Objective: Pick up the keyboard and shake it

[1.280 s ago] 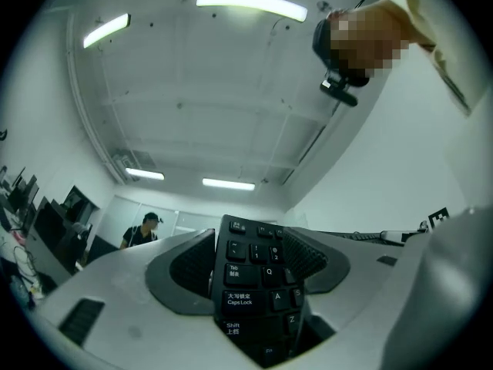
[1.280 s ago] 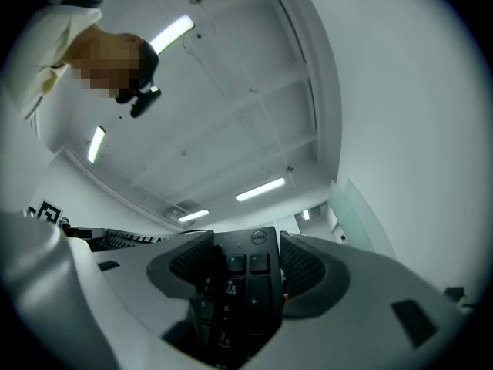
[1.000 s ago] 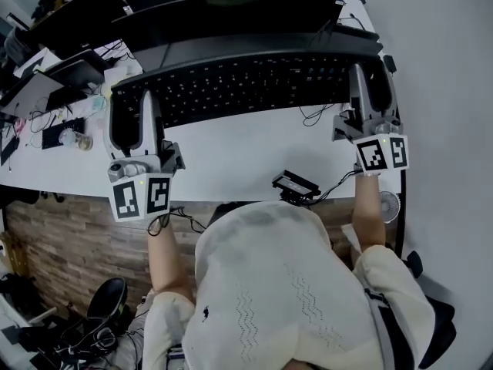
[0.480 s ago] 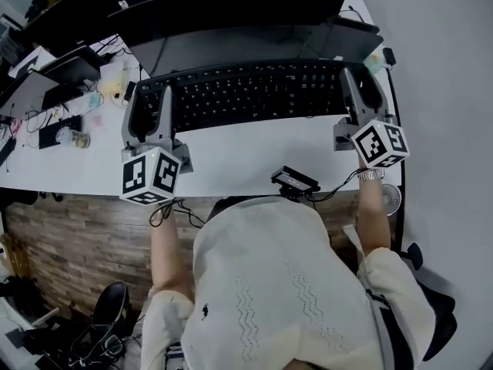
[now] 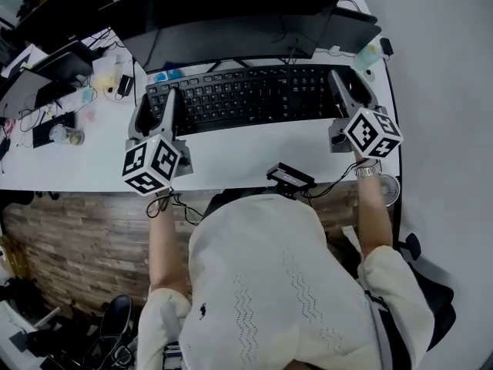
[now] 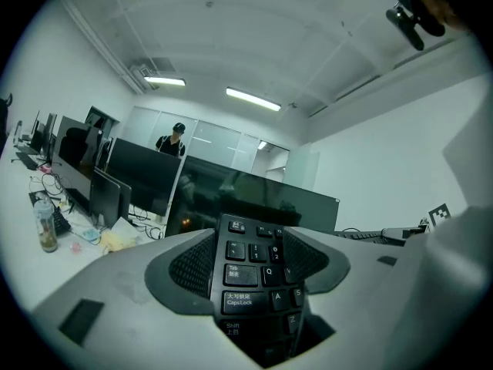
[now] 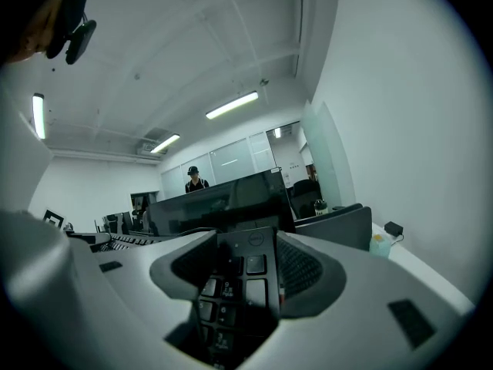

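Over the white tabletop (image 5: 246, 151), left claw (image 5: 159, 102) and right claw (image 5: 351, 85) each clamp an end of the black keyboard (image 5: 246, 95), seemingly lifted; brisk shaking should follow.

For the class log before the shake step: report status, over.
Left gripper shut on keyboard, left end. Right gripper shut on right end. Monitor close behind.

A white table (image 5: 231, 164) runs up to a white wall (image 7: 400, 91) at its right edge. Dark monitors (image 5: 231, 29) line its far edge. Wood-pattern floor (image 5: 69, 237) shows below its near edge. 2 strip lights (image 6: 254, 99) glow on the white ceiling (image 6: 254, 37). Glass partitions (image 6: 212, 141) close the far end.
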`<state>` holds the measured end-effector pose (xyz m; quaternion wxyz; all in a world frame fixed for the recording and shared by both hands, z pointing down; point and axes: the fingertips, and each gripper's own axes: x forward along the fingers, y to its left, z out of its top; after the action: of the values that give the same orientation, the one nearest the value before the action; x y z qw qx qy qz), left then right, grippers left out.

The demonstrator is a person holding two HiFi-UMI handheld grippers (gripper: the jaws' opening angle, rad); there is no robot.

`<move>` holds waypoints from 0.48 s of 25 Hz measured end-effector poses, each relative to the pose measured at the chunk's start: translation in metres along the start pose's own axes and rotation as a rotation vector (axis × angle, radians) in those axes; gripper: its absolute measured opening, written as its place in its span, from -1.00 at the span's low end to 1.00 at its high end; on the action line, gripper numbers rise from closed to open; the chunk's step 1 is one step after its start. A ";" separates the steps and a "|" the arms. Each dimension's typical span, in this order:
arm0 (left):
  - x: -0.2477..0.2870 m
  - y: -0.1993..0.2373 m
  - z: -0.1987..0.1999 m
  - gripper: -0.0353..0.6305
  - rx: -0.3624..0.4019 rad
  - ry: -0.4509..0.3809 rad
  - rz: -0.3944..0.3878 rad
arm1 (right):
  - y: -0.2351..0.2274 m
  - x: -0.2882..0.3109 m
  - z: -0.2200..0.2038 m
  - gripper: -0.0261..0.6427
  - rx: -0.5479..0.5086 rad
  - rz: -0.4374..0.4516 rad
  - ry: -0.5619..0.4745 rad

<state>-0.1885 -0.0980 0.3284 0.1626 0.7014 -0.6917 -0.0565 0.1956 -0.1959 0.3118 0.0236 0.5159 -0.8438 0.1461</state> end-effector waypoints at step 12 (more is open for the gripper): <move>0.016 -0.001 -0.056 -0.10 -0.027 0.112 0.017 | -0.031 0.004 -0.050 -0.24 0.026 -0.040 0.105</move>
<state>-0.1695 -0.1052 0.3830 0.2109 0.6954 -0.6865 -0.0249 0.2149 -0.1990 0.3673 0.0641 0.5246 -0.8289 0.1832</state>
